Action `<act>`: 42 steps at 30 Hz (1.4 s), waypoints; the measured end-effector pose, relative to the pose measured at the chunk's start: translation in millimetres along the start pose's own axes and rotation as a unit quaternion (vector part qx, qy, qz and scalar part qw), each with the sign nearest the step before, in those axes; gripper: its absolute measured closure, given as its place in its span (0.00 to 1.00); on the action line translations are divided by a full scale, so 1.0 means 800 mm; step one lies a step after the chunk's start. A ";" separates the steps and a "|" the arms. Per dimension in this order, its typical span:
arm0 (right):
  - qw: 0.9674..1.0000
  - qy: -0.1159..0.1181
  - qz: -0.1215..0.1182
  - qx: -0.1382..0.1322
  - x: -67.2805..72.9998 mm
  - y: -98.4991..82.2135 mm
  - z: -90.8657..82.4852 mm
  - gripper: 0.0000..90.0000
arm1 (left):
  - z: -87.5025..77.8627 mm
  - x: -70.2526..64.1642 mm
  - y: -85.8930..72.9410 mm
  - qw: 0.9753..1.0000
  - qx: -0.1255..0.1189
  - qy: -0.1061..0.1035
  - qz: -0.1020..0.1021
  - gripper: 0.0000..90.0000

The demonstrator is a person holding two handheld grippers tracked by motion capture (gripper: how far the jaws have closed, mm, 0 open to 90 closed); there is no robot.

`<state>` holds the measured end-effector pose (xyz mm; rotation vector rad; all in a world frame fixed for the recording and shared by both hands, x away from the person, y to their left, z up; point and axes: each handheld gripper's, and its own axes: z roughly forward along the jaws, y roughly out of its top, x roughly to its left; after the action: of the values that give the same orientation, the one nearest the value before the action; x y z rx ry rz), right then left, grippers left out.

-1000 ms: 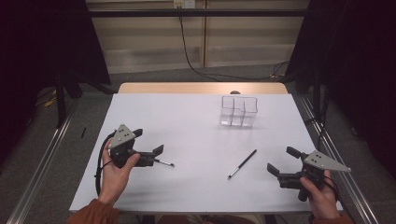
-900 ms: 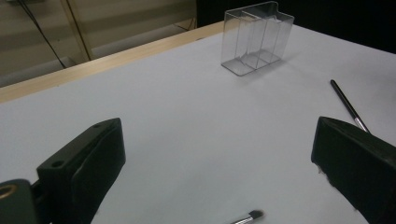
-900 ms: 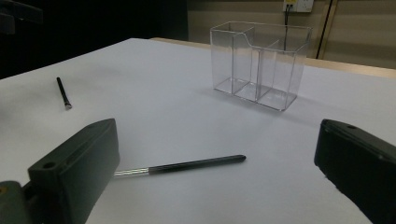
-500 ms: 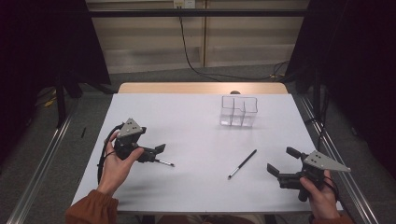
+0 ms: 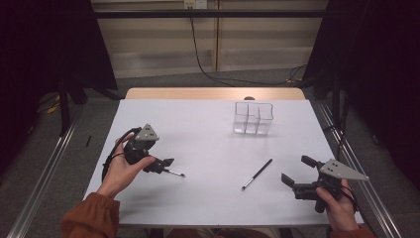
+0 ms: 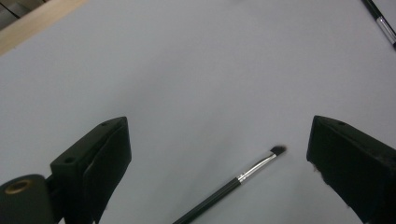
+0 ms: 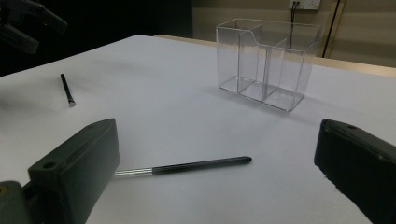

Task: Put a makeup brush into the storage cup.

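Clearly the left gripper (image 5: 166, 162) hangs low over a small brush (image 6: 233, 181) on the table (image 5: 208, 129), jaws wide apart on both sides of it, probably to close on its handle. The right gripper (image 5: 294, 171) waits near a second brush (image 5: 257, 174), jaws also apart. A clear organizer (image 5: 253, 118) stands farther back, empty, perhaps for the brushes.
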<state>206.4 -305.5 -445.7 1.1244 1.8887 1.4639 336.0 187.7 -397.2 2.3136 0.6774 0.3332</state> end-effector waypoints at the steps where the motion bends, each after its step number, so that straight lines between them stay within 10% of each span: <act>1: 1.000 0.000 0.001 0.000 0.000 0.000 0.000 0.00 | 0.000 0.000 0.000 1.000 0.000 0.000 0.000 0.07; 10: 1.000 0.002 -0.002 0.005 0.001 0.000 0.001 0.00 | 0.023 0.014 -0.009 0.996 0.083 -0.039 0.015 0.08; 22: 1.000 0.001 -0.004 0.005 0.001 -0.002 -0.003 0.00 | 0.037 0.033 -0.017 0.989 0.130 -0.067 0.002 0.08; 40: 1.000 0.008 -0.001 0.007 0.002 -0.002 -0.001 0.00 | 0.061 0.032 -0.023 0.973 0.209 -0.089 0.038 0.22; 42: 1.000 0.008 -0.001 0.007 0.002 -0.002 -0.002 0.00 | 0.066 0.030 -0.023 0.969 0.222 -0.100 0.050 0.25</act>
<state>204.1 -305.3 -446.8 1.1200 1.9120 1.4653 370.6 183.4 -447.1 2.7660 0.5779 -0.0162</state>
